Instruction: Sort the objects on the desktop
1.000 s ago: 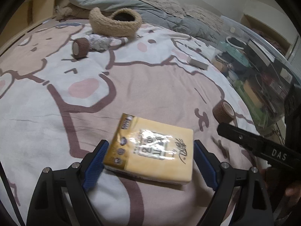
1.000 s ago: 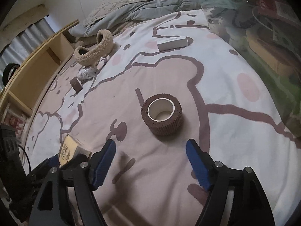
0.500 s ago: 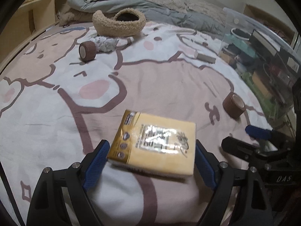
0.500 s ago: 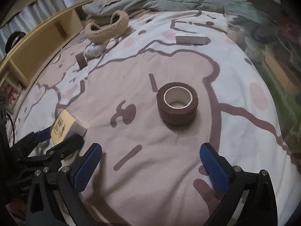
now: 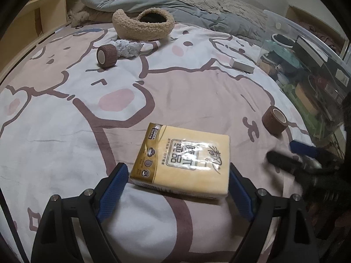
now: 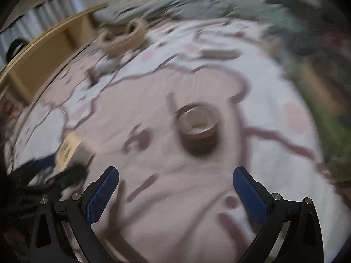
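left hand-held gripper (image 5: 175, 176) clamps the yellow tissue pack (image 5: 183, 161).

Blurred frame. We see right gripper (image 6: 175, 175) jaws wide apart, having just been opening, nothing between them. Brown tape roll (image 6: 198, 129) upright on bear-print bedsheet (image 6: 274, 164), ahead of fingertips, untouched. Yellow tissue pack (image 6: 68, 151) far left.

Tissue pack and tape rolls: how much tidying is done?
Nothing looks sorted yet. In hand: the left gripper grips the tissue pack. The right gripper, its jaws just opening with nothing between, faces a tape roll. Left: that roll, the far roll, the small box.
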`<action>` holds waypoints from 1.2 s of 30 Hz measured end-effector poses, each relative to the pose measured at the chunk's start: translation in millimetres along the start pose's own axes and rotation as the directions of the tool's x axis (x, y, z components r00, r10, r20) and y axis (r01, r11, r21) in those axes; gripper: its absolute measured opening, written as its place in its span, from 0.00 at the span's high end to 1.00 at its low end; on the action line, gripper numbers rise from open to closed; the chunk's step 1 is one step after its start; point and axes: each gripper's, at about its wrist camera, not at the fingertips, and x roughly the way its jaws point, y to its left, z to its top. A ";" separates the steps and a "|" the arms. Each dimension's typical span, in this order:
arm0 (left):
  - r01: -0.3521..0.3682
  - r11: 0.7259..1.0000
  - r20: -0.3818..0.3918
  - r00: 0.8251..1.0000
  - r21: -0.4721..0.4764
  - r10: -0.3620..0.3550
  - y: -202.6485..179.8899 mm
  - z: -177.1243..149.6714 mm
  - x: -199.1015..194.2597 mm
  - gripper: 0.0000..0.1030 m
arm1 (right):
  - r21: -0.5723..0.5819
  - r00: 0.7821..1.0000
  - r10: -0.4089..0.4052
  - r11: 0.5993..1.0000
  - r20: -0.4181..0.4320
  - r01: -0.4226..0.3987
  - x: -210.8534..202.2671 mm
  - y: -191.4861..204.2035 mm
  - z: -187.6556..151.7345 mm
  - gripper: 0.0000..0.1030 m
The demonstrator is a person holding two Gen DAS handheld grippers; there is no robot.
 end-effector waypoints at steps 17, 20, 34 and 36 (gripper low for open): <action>0.001 1.000 0.004 1.000 -0.017 -0.001 1.1 5.1 5.4 0.14 | -0.068 0.993 -0.102 0.992 0.057 0.105 15.3 2.3 15.2 0.52; -0.006 1.000 0.005 1.000 -0.010 0.006 0.9 6.2 6.9 0.14 | -0.066 0.996 -0.072 0.995 0.048 0.075 17.5 1.7 15.4 0.53; -0.012 1.000 0.012 1.000 -0.004 0.012 -2.1 6.1 8.4 0.13 | 0.003 0.995 -0.009 1.000 0.096 0.008 12.6 -6.2 19.2 0.56; -0.009 1.000 0.012 1.000 -0.003 0.009 -1.8 6.2 8.5 0.11 | 0.002 0.995 -0.013 1.000 0.104 0.013 10.9 -5.4 20.2 0.56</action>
